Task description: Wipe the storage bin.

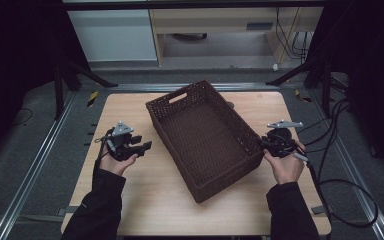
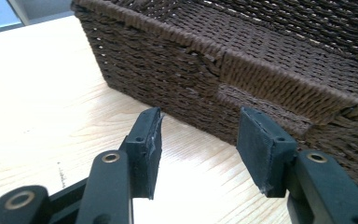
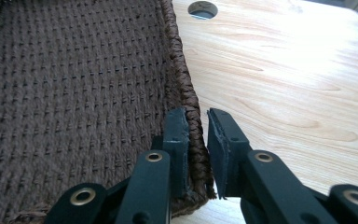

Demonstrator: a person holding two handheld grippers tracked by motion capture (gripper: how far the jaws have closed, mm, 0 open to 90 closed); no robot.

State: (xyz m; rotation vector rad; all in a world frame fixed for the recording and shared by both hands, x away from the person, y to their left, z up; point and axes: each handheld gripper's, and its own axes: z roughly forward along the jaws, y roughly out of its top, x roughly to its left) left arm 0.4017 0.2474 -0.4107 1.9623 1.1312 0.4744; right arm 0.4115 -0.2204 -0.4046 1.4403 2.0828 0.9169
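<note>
Resting near the left edge of the table, the left tongs sit in the person's left hand with their jaws spread and nothing between them. They point at the outer wall of the woven basket, close to it but apart, with bare wood under them. Open table lies between these tongs and the left edge, and more along the near edge in front of the basket.

The basket, dark brown and rectangular, stands askew in the middle of the table, one corner toward the near edge and the end with a handle slot toward the far edge. Its inside is bare weave.

At the basket's right long side, the right tongs straddle the braided rim, one jaw inside and one outside, closed on it. Beyond them a strip of table runs to the right edge, with a round hole near the far right corner. Black cables trail off the right edge.
</note>
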